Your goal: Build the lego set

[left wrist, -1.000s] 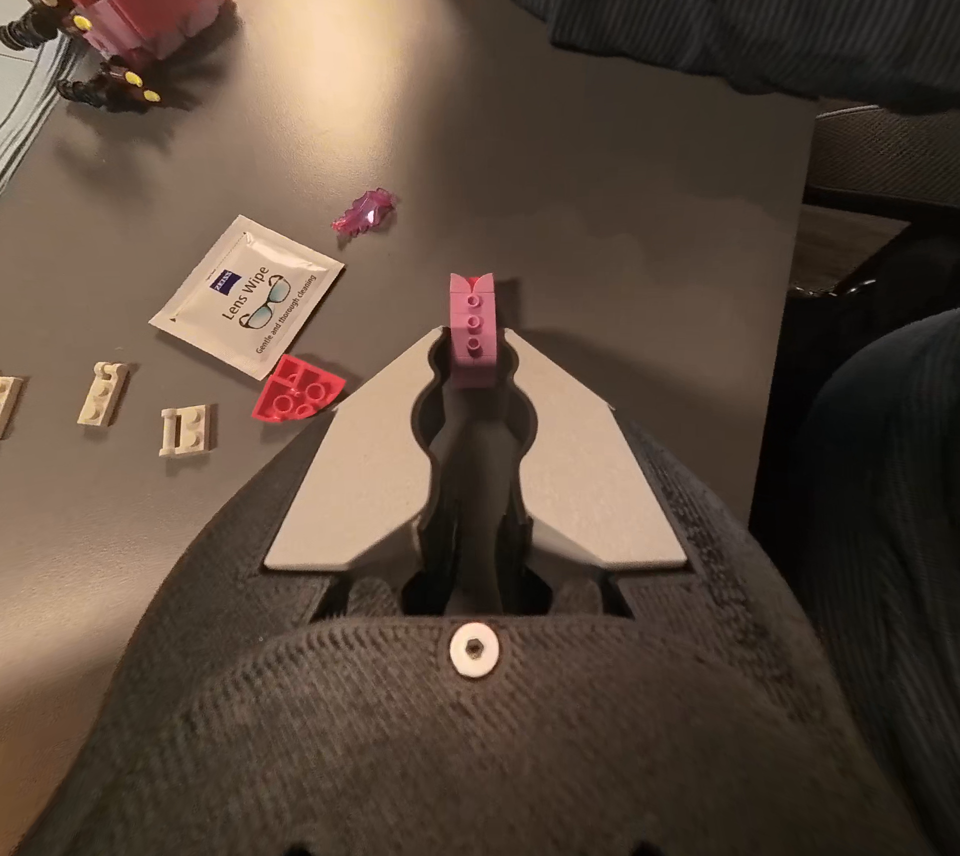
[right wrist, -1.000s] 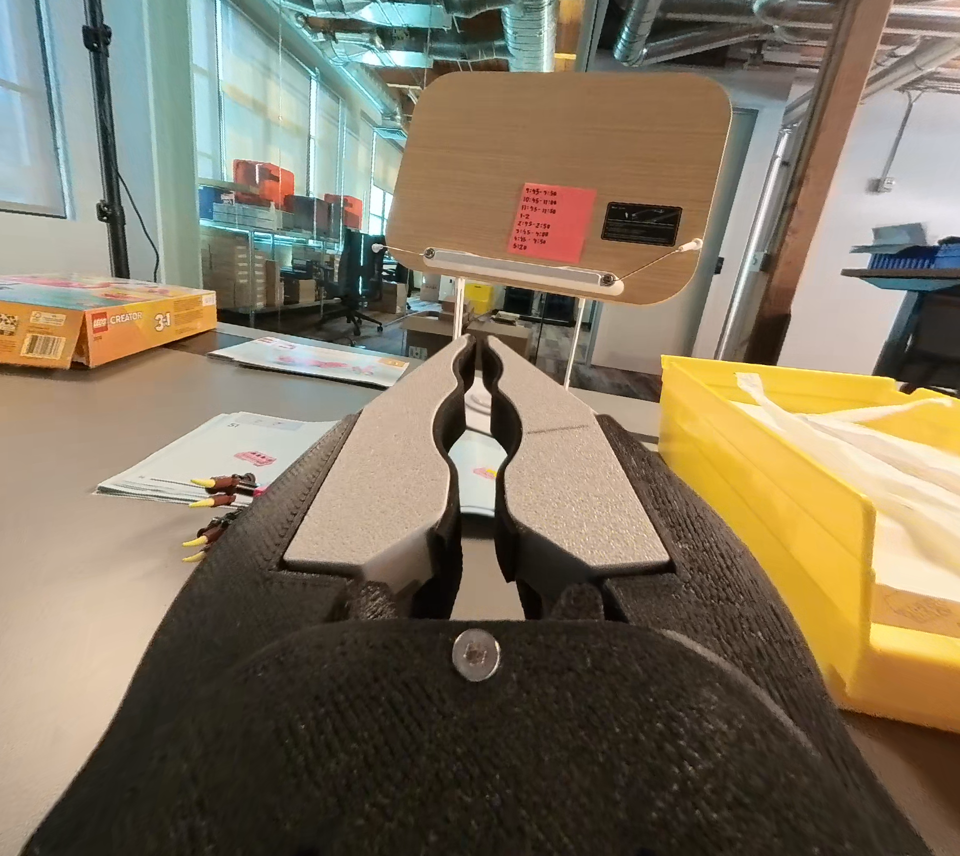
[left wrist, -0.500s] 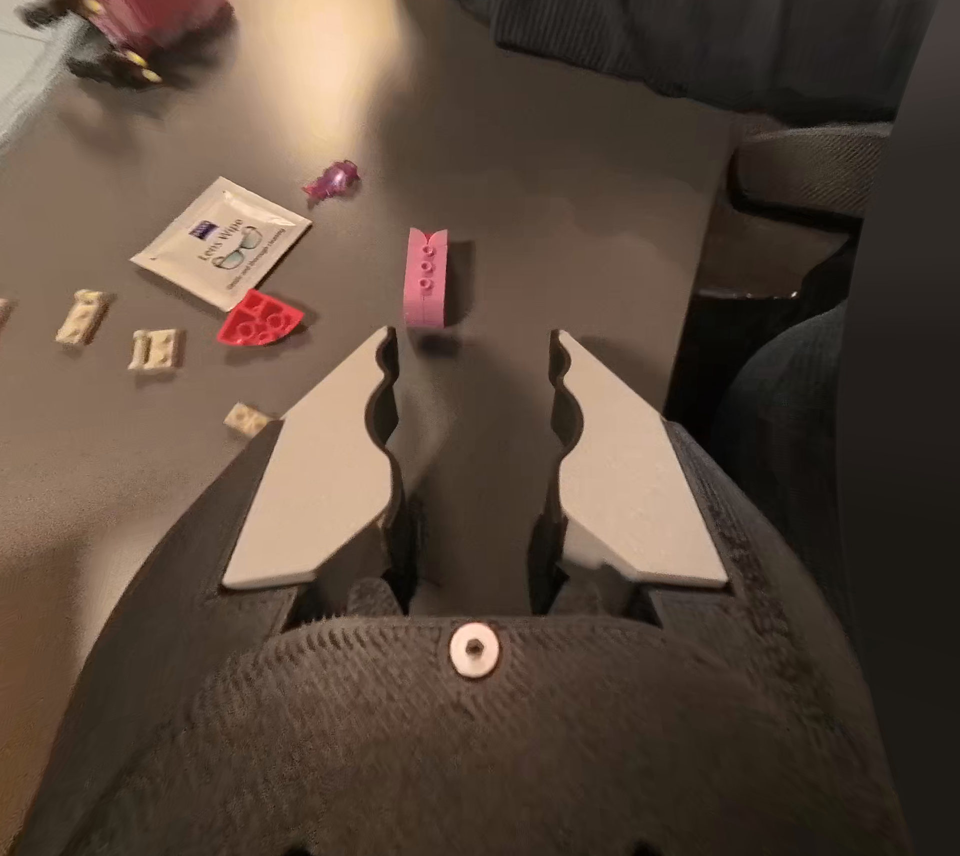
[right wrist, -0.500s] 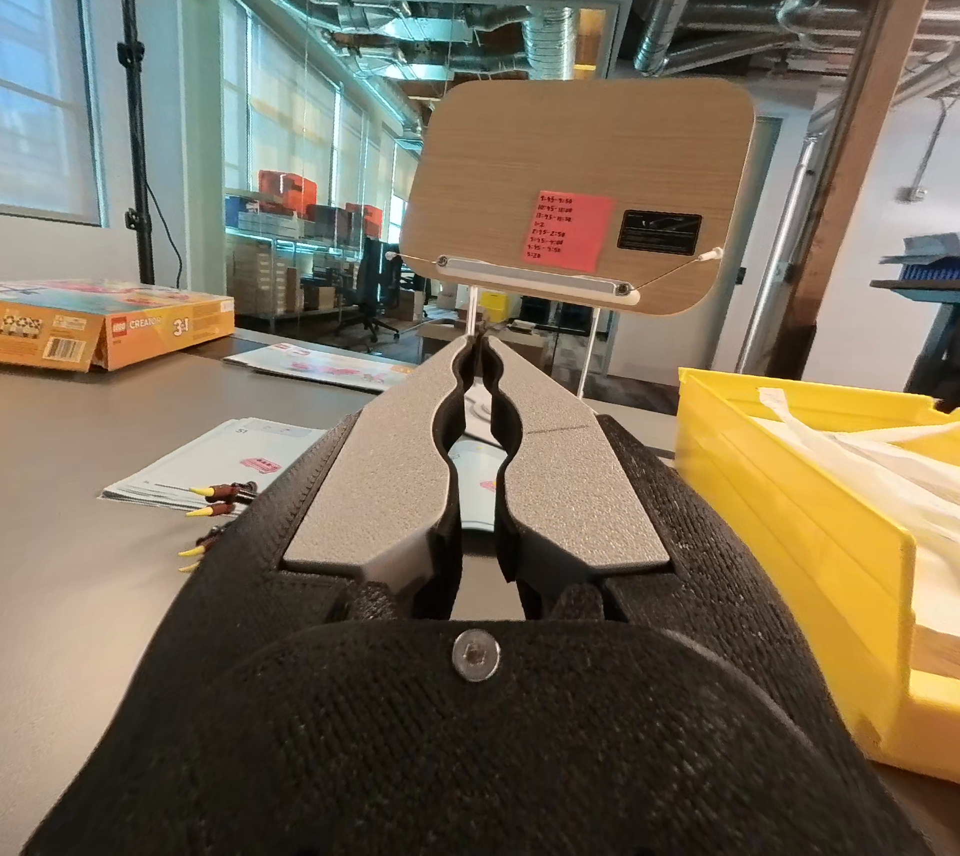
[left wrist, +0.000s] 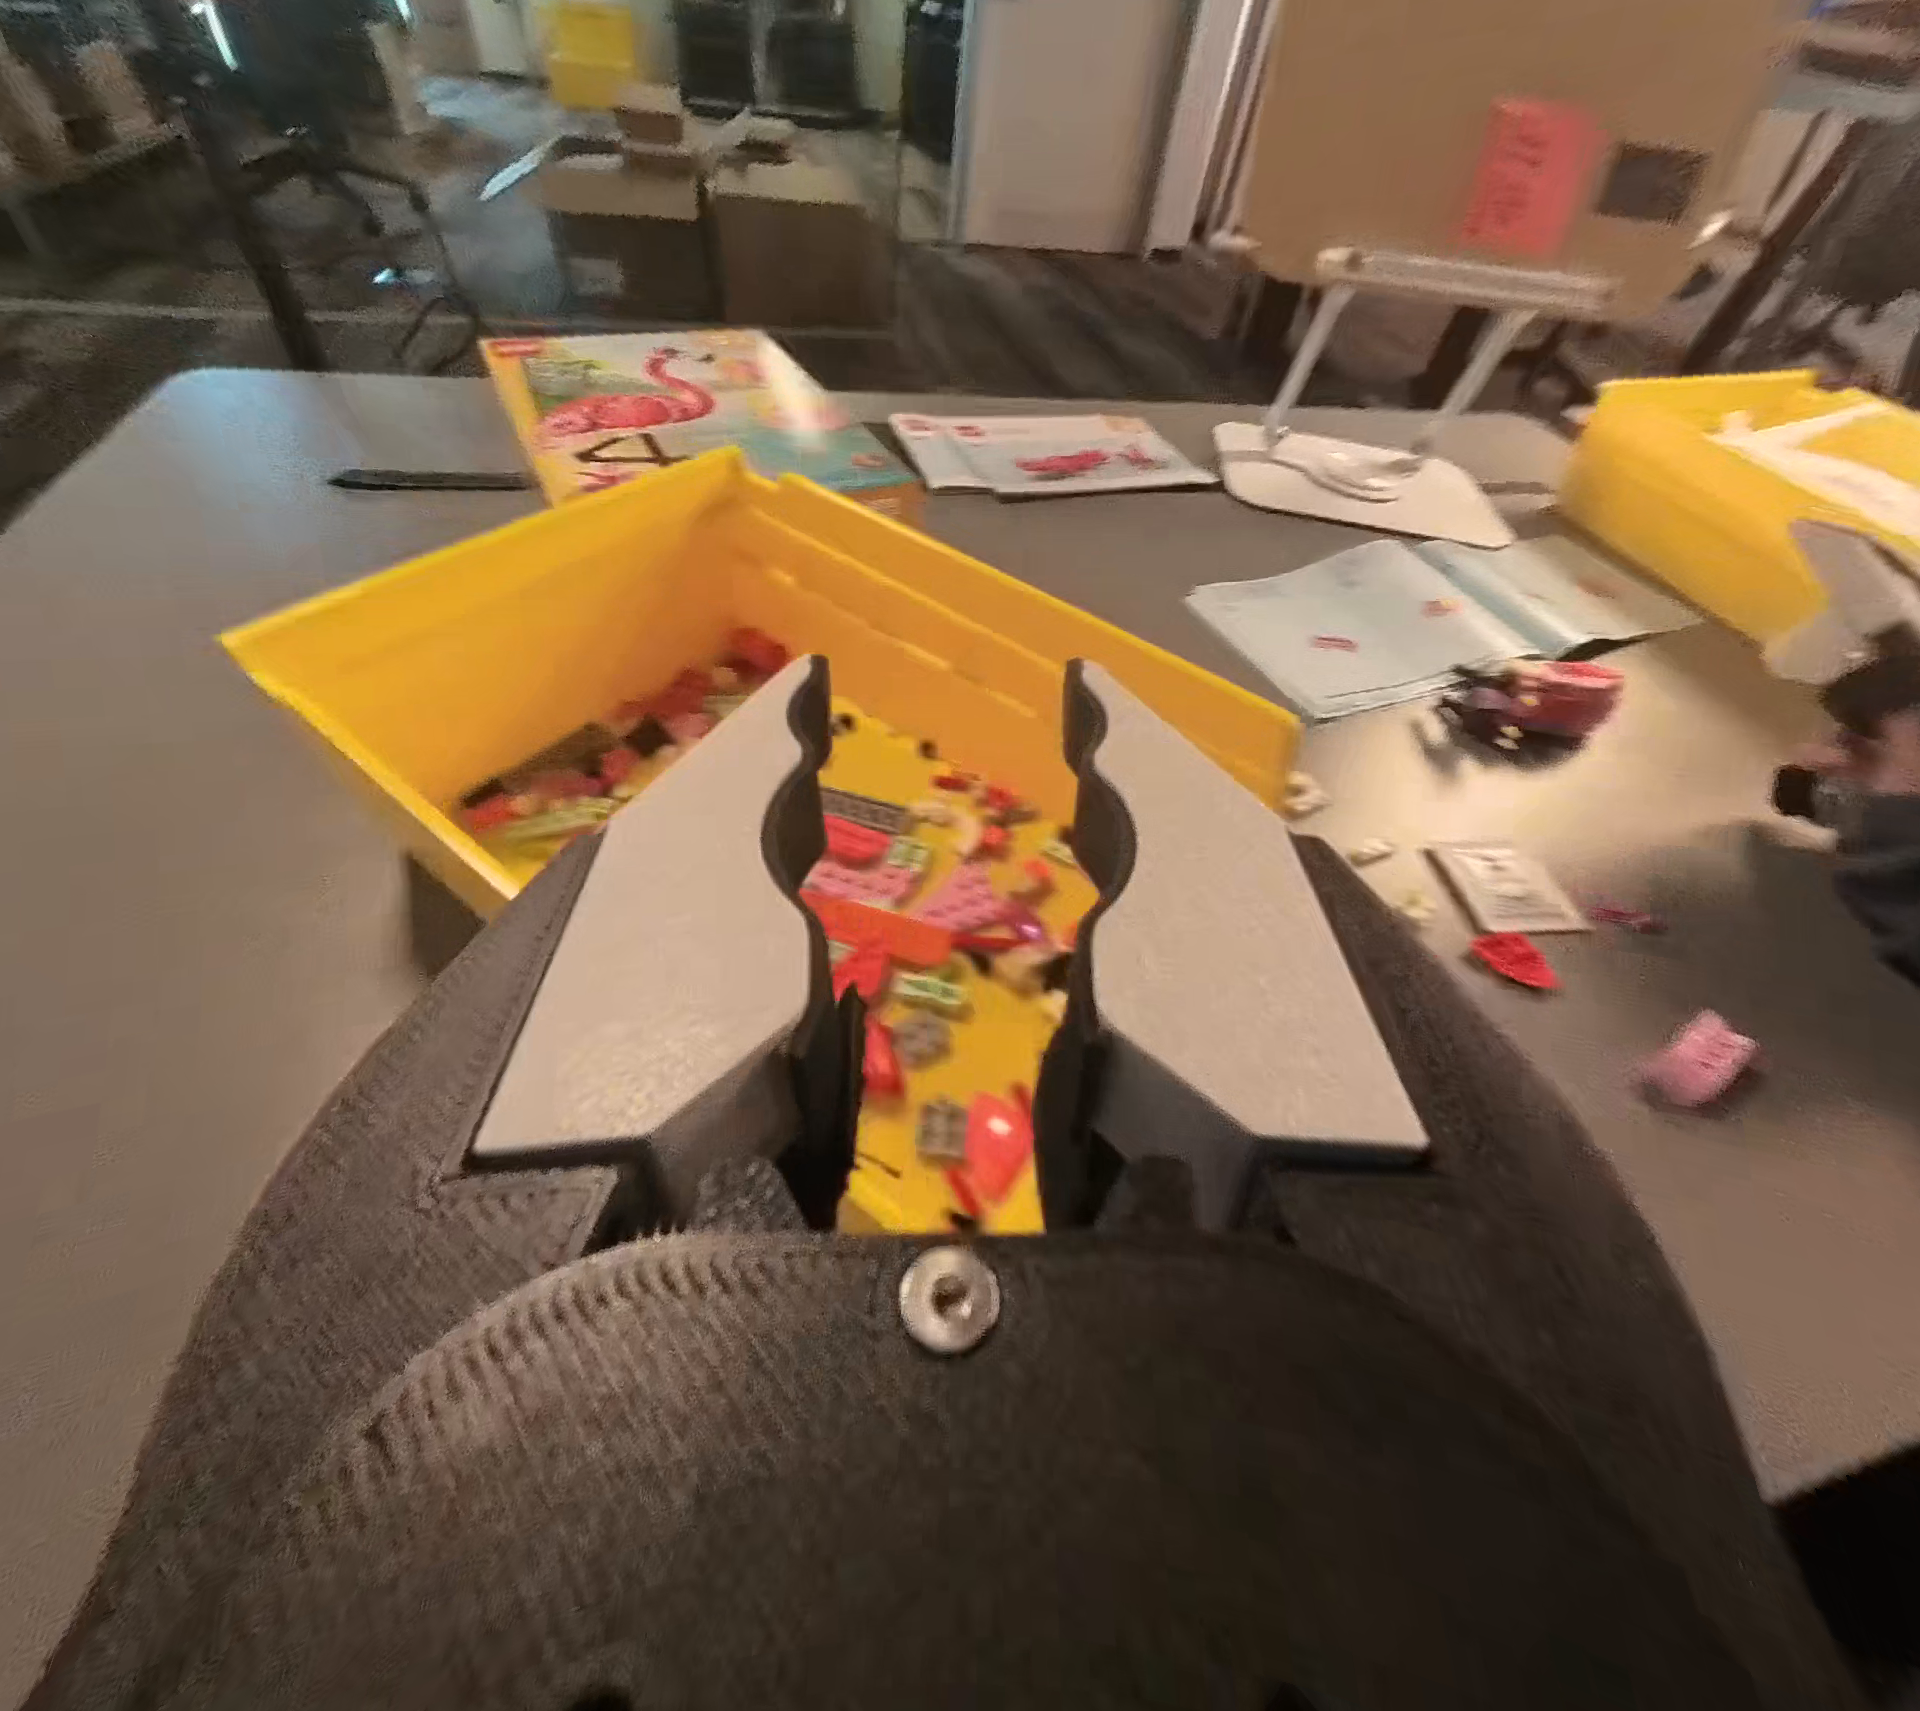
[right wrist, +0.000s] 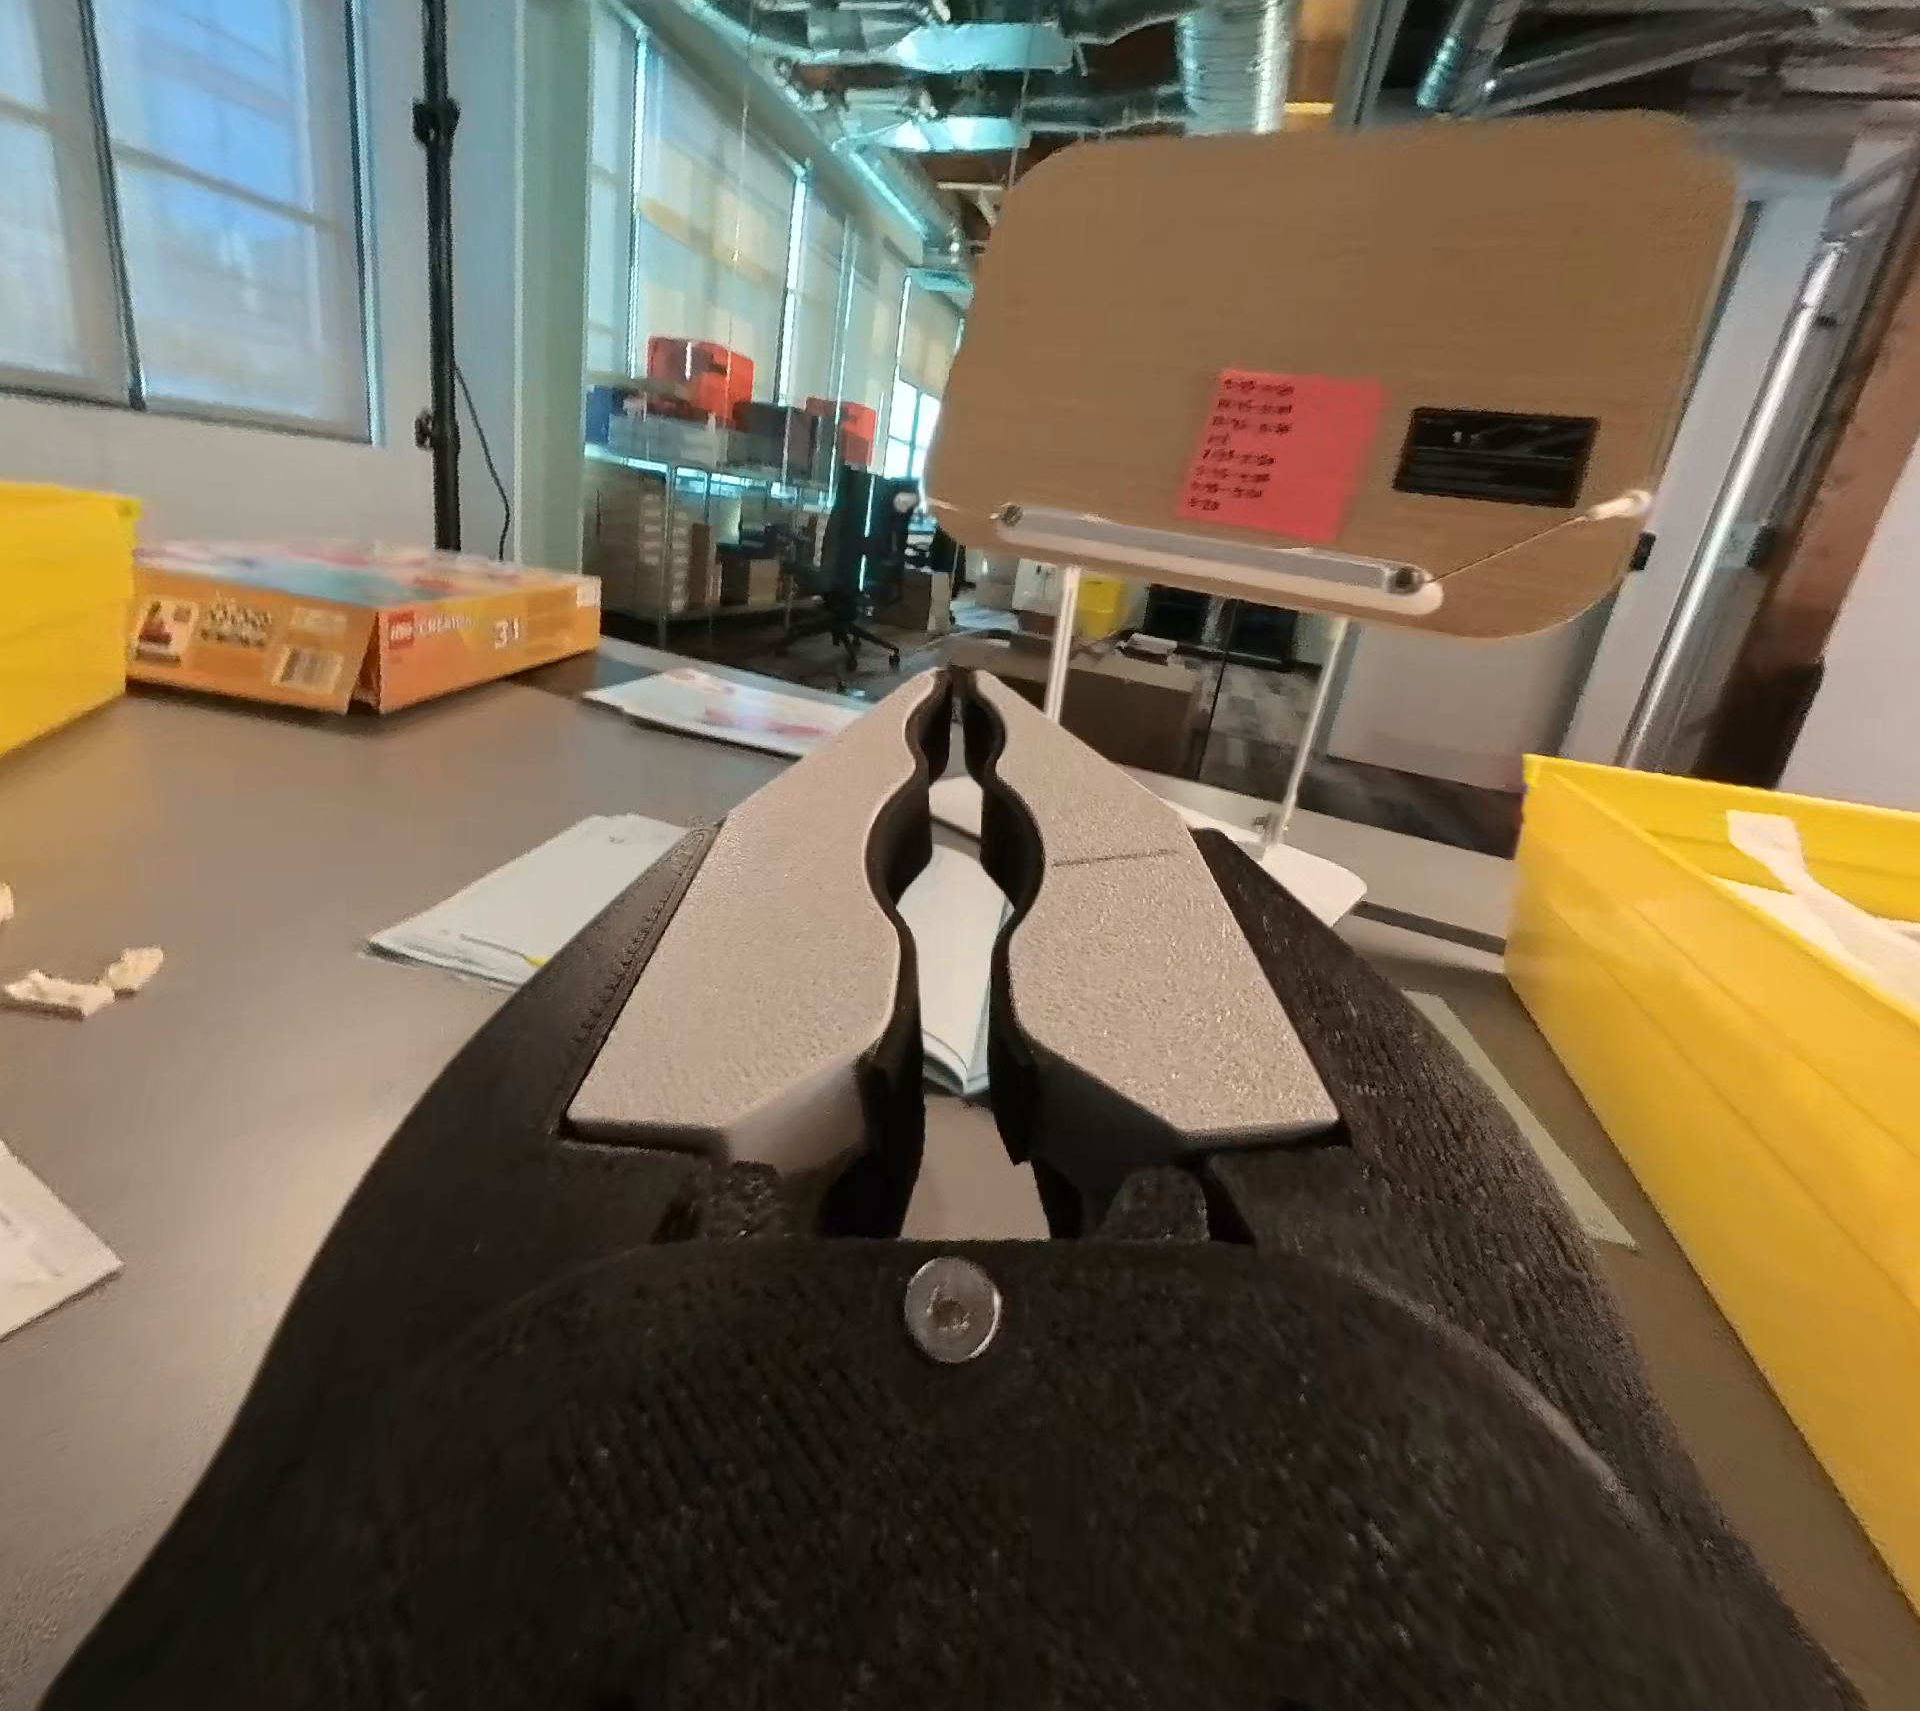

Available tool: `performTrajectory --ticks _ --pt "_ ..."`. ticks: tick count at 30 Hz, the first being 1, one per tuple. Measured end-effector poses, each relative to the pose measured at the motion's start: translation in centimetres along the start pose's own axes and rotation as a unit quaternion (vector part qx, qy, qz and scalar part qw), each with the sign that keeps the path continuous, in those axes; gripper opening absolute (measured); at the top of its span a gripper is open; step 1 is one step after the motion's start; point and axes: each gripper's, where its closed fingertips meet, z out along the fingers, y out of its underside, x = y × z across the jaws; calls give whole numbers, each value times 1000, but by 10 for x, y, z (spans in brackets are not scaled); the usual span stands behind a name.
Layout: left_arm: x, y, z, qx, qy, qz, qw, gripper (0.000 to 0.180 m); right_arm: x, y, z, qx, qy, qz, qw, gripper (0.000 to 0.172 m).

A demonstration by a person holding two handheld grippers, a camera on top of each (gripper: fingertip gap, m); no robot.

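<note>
The left gripper (left wrist: 945,685) hangs wide open and empty over the yellow bin (left wrist: 499,643) of maybe toy bricks (left wrist: 914,892). The right gripper (right wrist: 958,687) is closed on nothing, above the table (right wrist: 260,830).

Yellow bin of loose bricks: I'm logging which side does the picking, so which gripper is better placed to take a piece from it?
Probably the left gripper: it hangs open right over the yellow bin of bricks. The right gripper is shut, aimed at the wooden stand.

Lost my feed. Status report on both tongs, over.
Left tongs open, empty, over yellow bin of bricks. Right tongs shut, empty, above table. Nothing between them.
</note>
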Motion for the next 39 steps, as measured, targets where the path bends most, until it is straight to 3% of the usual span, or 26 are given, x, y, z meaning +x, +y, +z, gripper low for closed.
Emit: performTrajectory --ticks 3,7,9,11,13,16,19,21,28,31,35,39 --pt "-23 -9 37 -71 0 22 997 40 -1 14 15 -29 -12 -10 999 0" --pt "-30 20 88 -239 50 32 969 30 6 25 28 -48 0 -35 998 0" --pt "-30 45 99 -330 73 45 940 26 7 25 30 -47 4 -42 998 0" --pt "-30 73 100 -419 93 69 901 10 7 24 30 -44 1 -41 998 1" --pt "-39 92 100 -492 82 97 861 0 4 25 30 -46 -8 -35 998 0" --pt "-58 107 103 -568 49 122 813 0 3 26 30 -45 -17 -22 999 0" --pt "-52 132 91 -656 69 67 748 6 3 25 30 -44 -22 -12 999 0" --pt "-56 143 87 -686 60 64 722 11 3 25 30 -43 -24 -7 999 0" --pt "-63 145 102 -669 33 94 736 11 -2 27 31 -48 -37 -7 998 0" --pt "-65 149 103 -672 26 111 732 24 -3 27 31 -48 -40 -6 998 0" --pt "-71 155 102 -678 6 127 724 23 -4 28 32 -50 -43 -3 998 0" --pt "-96 144 106 -661 -59 202 720 20 -5 28 32 -51 -47 -3 998 0"
